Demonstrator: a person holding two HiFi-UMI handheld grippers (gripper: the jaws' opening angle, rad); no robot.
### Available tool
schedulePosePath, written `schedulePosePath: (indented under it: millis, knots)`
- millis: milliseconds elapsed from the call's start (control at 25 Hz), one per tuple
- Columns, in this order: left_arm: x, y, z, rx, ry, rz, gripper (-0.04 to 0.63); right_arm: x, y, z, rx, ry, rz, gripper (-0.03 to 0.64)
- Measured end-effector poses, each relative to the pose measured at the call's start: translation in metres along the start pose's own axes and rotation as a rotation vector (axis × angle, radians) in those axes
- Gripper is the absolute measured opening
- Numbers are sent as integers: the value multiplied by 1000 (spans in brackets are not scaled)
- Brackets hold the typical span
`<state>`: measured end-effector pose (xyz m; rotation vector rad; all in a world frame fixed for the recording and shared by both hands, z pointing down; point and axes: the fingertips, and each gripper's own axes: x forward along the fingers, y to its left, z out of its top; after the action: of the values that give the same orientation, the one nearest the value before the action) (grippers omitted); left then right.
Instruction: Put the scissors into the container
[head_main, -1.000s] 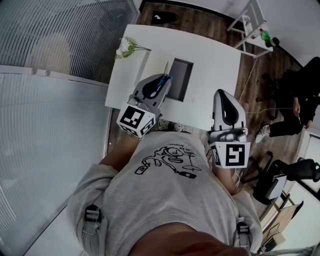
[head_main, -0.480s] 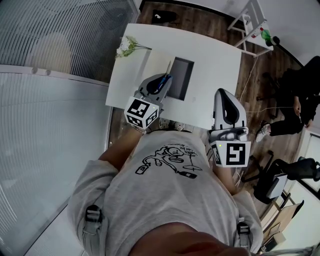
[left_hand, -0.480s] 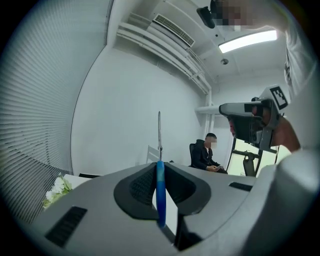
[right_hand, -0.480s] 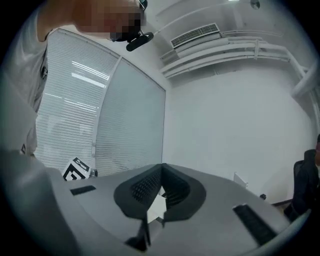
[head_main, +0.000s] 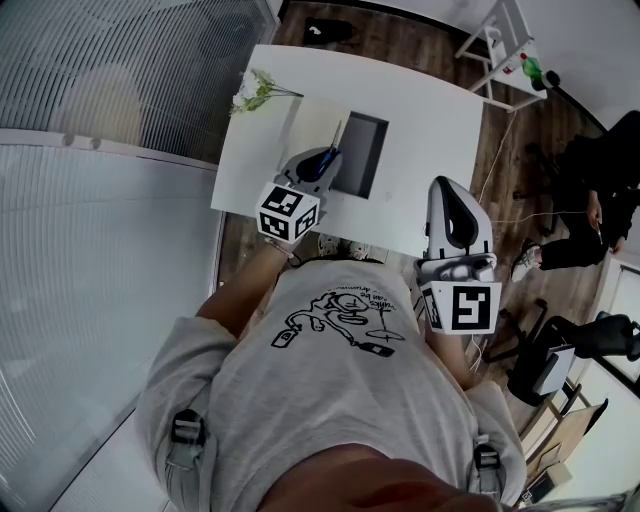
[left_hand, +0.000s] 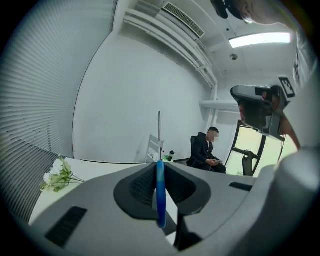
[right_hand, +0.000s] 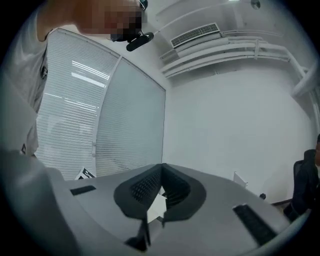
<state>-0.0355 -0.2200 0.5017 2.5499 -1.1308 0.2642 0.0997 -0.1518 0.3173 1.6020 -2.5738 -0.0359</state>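
Observation:
My left gripper (head_main: 318, 166) is shut on the blue handle of the scissors (head_main: 327, 156). It holds them above the white table (head_main: 420, 110), at the near left edge of the dark grey rectangular container (head_main: 364, 152). The thin metal blades point away from me, up past the jaws. In the left gripper view the blue handle (left_hand: 160, 192) stands edge-on between the closed jaws of the left gripper (left_hand: 159, 170), and the blade rises straight above it. My right gripper (head_main: 448, 195) hangs over the table's near right corner. Its jaws (right_hand: 160, 170) meet with nothing in them.
A small bunch of white flowers (head_main: 255, 92) lies at the table's far left corner. A seated person (head_main: 600, 200) and an office chair (head_main: 560, 365) are on the right, off the table. A white rack (head_main: 500, 50) stands behind the table.
My left gripper has moved forward and tipped up, its marker cube shifting away from me toward the container. The scissors stay in its grip. The right gripper has not moved.

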Motion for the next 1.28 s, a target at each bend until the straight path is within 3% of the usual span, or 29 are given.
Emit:
schedulePosePath:
  millis: [1280]
  knots:
    - [56, 39, -113, -67, 262, 35, 51, 2, -5, -1, 5, 6, -18, 5]
